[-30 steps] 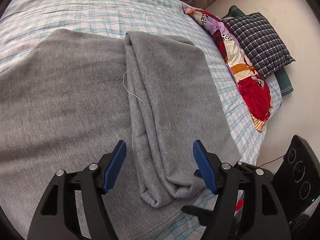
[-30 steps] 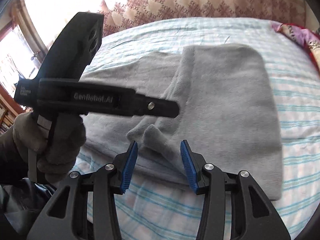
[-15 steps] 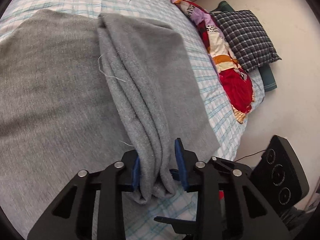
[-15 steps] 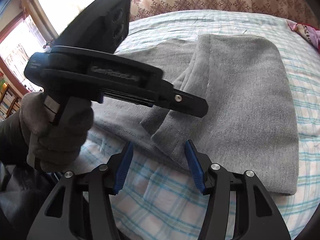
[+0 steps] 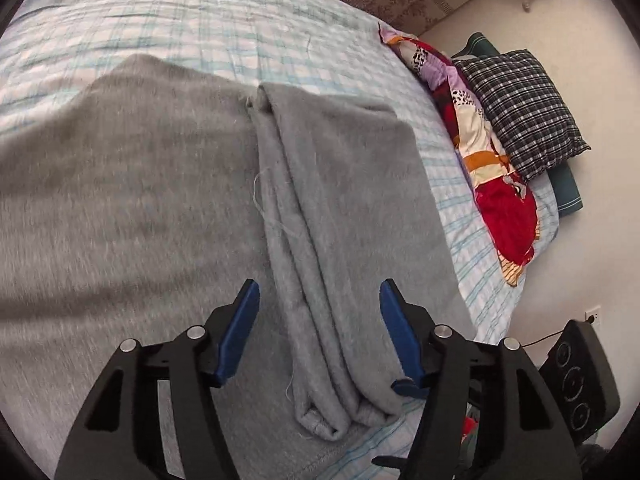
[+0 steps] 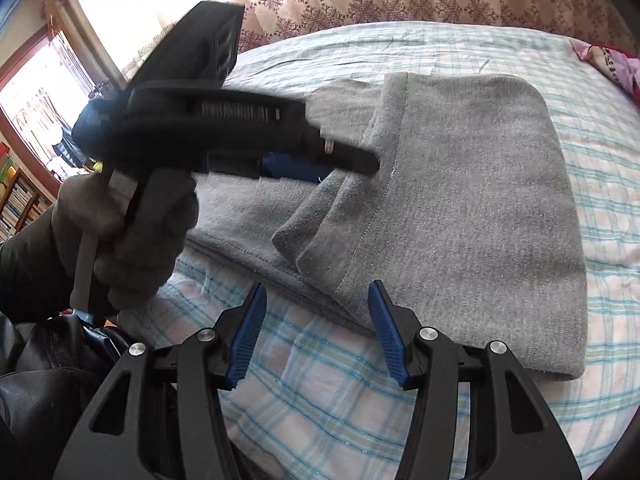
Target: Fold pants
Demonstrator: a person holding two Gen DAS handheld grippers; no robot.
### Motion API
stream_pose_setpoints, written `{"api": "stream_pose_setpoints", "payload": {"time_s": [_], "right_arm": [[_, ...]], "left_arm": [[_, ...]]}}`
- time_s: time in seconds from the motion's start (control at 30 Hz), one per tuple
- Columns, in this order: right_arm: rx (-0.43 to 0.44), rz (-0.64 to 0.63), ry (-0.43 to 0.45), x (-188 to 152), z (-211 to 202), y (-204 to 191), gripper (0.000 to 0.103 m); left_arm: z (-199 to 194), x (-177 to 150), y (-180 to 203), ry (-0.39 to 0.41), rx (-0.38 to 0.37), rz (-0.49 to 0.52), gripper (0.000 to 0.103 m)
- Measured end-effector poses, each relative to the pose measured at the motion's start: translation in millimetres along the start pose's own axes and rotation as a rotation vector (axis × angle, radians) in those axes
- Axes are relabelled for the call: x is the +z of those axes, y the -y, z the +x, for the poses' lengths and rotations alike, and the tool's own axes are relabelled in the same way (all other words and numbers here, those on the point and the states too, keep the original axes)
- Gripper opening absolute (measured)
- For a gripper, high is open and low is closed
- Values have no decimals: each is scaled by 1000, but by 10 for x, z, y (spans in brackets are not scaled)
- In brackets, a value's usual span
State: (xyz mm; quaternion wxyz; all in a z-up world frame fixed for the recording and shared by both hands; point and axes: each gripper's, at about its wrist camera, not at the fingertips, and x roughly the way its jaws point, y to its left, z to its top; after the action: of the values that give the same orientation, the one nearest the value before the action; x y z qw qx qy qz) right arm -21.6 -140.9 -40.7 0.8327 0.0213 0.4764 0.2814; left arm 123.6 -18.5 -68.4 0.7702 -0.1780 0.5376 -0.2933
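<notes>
Bedding in a pale blue check covered the bed [image 5: 168,12], and on it lay the grey pants [image 5: 120,208], spread wide, with one part folded into a long narrow stack toward the right edge of the mattress. Beyond that edge a red patterned quilt [image 5: 508,204] was bunched along the bedside, with a black-and-white check pillow [image 5: 524,112] against the wall next to it. From the right wrist view the pants [image 6: 460,184] showed as a folded slab with two hem ends lapping over the lower layer near the bed's front edge. The left gripper [image 5: 316,320] hovered over the folded stack, its jaws spread wide on either side of the cloth and grasping nothing; a gloved left hand [image 6: 124,232] held its handle. The right gripper [image 6: 316,320] hung just in front of the hems, jaws likewise released and clear of the fabric.
</notes>
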Motion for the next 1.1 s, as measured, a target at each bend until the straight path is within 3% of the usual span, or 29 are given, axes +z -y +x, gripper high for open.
{"api": "stream_pose_setpoints", "payload": {"time_s": [0.07, 0.27, 0.37, 0.53, 0.67, 0.7, 0.77, 0.87, 0.97, 1.1], "right_arm": [[-3, -4, -1, 23, 14, -9, 54], [9, 8, 26, 68, -90, 59, 54], [39, 13, 49, 154, -92, 22, 54], [83, -47, 14, 278, 100, -147, 55], [95, -19, -20, 290, 230, -83, 55], [102, -6, -22, 292, 247, -52, 55], [106, -5, -20, 286, 249, -35, 55], [106, -6, -21, 282, 265, -25, 55], [107, -1, -19, 273, 274, -20, 55], [108, 2, -18, 270, 254, 42, 55]], "left_arm": [[37, 141, -6, -2, -28, -4, 68], [224, 460, -40, -25, -6, -15, 68], [295, 529, -46, -34, 3, -4, 68], [341, 556, -44, -30, 12, 12, 66], [334, 601, -22, -7, 42, 34, 46], [321, 608, -15, 3, 53, 40, 33], [274, 601, 22, 28, 76, 65, 28], [199, 532, 177, 87, 159, 161, 27], [189, 435, 416, 139, 298, 292, 27], [237, 375, 565, 169, 413, 377, 27]]}}
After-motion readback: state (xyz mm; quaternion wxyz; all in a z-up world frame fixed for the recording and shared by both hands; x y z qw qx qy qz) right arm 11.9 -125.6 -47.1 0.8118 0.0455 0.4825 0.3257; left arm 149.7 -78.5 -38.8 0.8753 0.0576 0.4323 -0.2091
